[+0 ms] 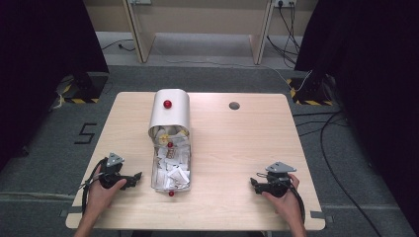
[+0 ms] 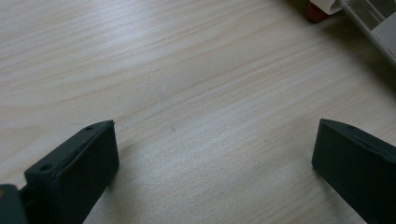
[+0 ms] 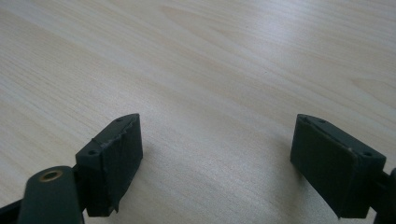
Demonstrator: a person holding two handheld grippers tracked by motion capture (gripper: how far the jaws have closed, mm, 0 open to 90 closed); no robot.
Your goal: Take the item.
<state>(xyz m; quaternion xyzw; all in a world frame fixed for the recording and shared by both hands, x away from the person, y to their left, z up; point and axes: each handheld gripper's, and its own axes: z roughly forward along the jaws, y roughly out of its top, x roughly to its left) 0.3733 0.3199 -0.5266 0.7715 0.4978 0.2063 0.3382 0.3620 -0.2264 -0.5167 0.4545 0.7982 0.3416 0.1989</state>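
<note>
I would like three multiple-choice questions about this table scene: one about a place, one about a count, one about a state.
1. Where is the drawer relative to the left gripper?
A. at its jaw side, close by
B. at the far right table edge
C. behind the person's hand

2. How many red knobs show on the box and its drawer?
A. one
B. three
C. five

3. How do the jaws of the right gripper stand?
A. shut on paper
B. shut on nothing
C. open, nothing between

Answers:
1 A, the high view shows the jaws pointing at the drawer's side.
2 B, one on the box top, one at its mouth, one at the drawer front.
3 C, only bare table lies between them.
</note>
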